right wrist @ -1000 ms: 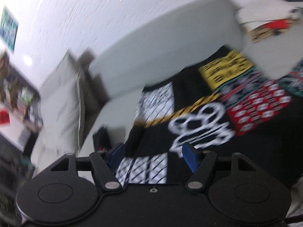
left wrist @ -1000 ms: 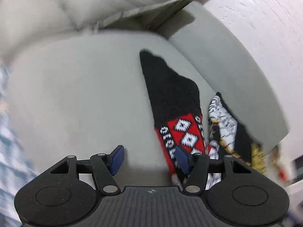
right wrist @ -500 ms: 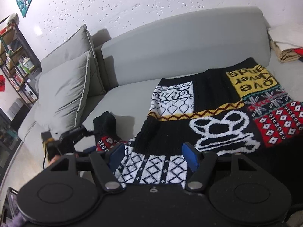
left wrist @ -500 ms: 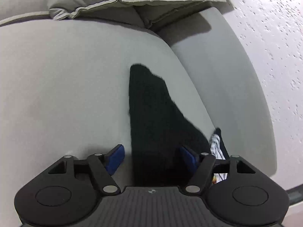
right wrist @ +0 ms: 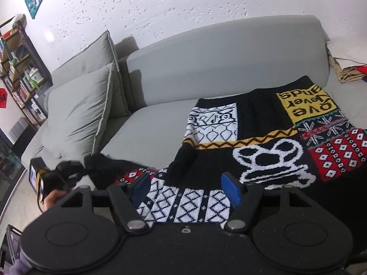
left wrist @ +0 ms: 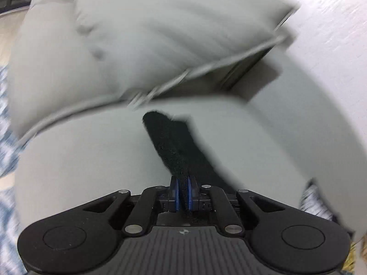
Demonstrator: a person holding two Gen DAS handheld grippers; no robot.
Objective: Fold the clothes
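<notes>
A black patchwork knit sweater (right wrist: 263, 142) with white, red and yellow panels lies spread on the grey sofa seat (right wrist: 146, 133). Its black sleeve (left wrist: 176, 144) stretches left across the seat. My left gripper (left wrist: 183, 193) is shut on the sleeve's cuff end; it also shows in the right wrist view (right wrist: 68, 171), at the sleeve's tip (right wrist: 101, 167). My right gripper (right wrist: 185, 186) is open and empty, hovering over the sweater's near white-diamond hem (right wrist: 188, 204).
Two grey cushions (right wrist: 82, 112) lean at the sofa's left end, just beyond the sleeve. The sofa backrest (right wrist: 218, 57) runs behind the sweater. A folded pile (right wrist: 348, 68) lies at the far right. A bookshelf (right wrist: 20, 73) stands at left.
My left gripper has closed on the black sleeve, having been open around it before. The left view now blurs with motion. My right gripper stays open over the hem.
</notes>
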